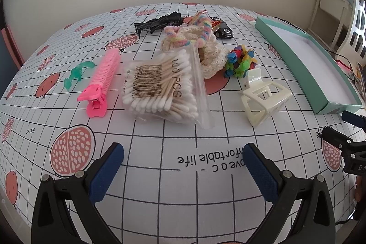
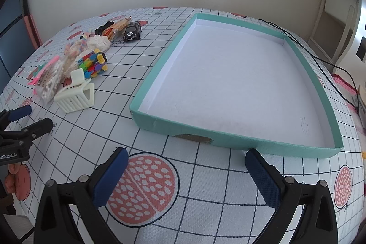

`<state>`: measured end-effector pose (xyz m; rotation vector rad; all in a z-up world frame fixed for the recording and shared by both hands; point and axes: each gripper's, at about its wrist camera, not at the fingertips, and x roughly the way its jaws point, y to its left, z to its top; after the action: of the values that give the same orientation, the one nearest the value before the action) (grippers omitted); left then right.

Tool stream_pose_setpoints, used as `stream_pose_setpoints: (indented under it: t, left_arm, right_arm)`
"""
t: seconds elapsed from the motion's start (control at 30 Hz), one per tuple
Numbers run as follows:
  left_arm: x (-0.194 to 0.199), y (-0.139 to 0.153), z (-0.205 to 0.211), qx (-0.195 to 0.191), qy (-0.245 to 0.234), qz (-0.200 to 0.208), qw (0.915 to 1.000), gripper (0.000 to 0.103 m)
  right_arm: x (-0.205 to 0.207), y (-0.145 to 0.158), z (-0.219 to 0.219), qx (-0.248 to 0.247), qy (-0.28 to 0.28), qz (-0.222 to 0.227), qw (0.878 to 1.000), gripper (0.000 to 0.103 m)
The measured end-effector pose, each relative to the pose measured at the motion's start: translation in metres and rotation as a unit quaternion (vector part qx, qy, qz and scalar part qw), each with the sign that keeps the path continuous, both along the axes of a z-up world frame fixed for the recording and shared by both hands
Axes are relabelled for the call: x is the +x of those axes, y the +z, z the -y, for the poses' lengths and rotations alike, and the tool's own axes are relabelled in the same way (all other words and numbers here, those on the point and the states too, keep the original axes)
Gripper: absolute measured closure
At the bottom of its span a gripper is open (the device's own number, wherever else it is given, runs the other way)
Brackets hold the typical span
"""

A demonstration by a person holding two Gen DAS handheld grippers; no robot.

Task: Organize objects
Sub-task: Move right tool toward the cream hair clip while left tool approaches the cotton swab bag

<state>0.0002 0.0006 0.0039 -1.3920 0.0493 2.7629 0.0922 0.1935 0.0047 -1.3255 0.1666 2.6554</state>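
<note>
Both tools stand wide and hold nothing: the left tool (image 1: 183,152) hangs over the grid-patterned counter (image 1: 160,198) just short of the bag of cotton swabs (image 1: 160,86), the right tool (image 2: 186,158) just before the near wall of the teal box lid (image 2: 228,138), whose white inside lies bare. The things to sort lie in a loose cluster left of the lid: a pink hair roller clip (image 1: 100,81), a cream claw clip (image 1: 263,97), a pastel scrunchie (image 1: 183,36), a colourful block toy (image 1: 240,61) and a black toy car (image 2: 132,32).
</note>
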Motion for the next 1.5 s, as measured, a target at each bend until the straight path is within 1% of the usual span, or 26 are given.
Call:
stream_pose_setpoints:
  t: [0.1,0.23,0.37,0.53,0.7,0.8,0.9,1.0,1.07,1.17,1.27,1.33,1.4,1.5]
  left_arm:
    - [0.0,0.001,0.001,0.004,-0.009,0.0,1.0,0.0]
    - [0.002,0.01,0.003,0.013,-0.01,-0.017,0.9997,0.0]
    - [0.001,0.029,0.006,0.03,-0.017,-0.033,0.9988,0.0]
    - [-0.012,0.062,0.013,0.065,-0.017,-0.053,0.9964,0.0]
    - [-0.03,0.101,0.023,0.093,-0.015,-0.077,0.9925,0.0]
    - [-0.045,0.126,0.026,0.099,-0.016,-0.086,0.9913,0.0]
    - [-0.06,0.144,0.03,0.1,-0.009,-0.077,0.9919,0.0]
    - [-0.073,0.16,0.034,0.109,-0.003,-0.061,0.9922,0.0]
    - [-0.081,0.164,0.034,0.107,0.01,-0.051,0.9929,0.0]
    - [-0.095,0.162,0.035,0.095,0.034,-0.023,0.9946,0.0]
    - [-0.107,0.15,0.04,0.097,0.07,0.013,0.9927,0.0]
    - [-0.111,0.138,0.044,0.109,0.095,0.028,0.9891,0.0]
    - [-0.112,0.124,0.045,0.112,0.105,0.044,0.9871,0.0]
    - [-0.113,0.104,0.043,0.106,0.105,0.066,0.9866,0.0]
  right_arm:
    - [0.004,0.004,0.002,0.014,0.0,0.001,1.0,0.0]
    - [0.0,0.017,0.008,0.03,0.009,-0.012,0.999,0.0]
    - [0.002,0.036,0.012,0.029,0.019,-0.029,0.999,0.0]
    - [-0.015,0.071,0.014,0.015,0.034,-0.046,0.998,0.0]
    - [-0.04,0.111,0.019,-0.024,0.058,-0.041,0.997,0.0]
    - [-0.06,0.128,0.028,-0.048,0.074,-0.022,0.996,0.0]
    - [-0.082,0.137,0.04,-0.074,0.085,0.007,0.994,0.0]
    - [-0.101,0.138,0.053,-0.08,0.09,0.035,0.992,0.0]
    - [-0.111,0.135,0.059,-0.083,0.092,0.053,0.991,0.0]
    - [-0.125,0.123,0.068,-0.093,0.09,0.084,0.988,0.0]
    - [-0.134,0.111,0.072,-0.098,0.083,0.111,0.985,0.0]
    - [-0.135,0.101,0.073,-0.107,0.077,0.112,0.985,0.0]
    - [-0.134,0.088,0.072,-0.122,0.076,0.118,0.983,0.0]
    - [-0.133,0.065,0.07,-0.139,0.065,0.139,0.978,0.0]
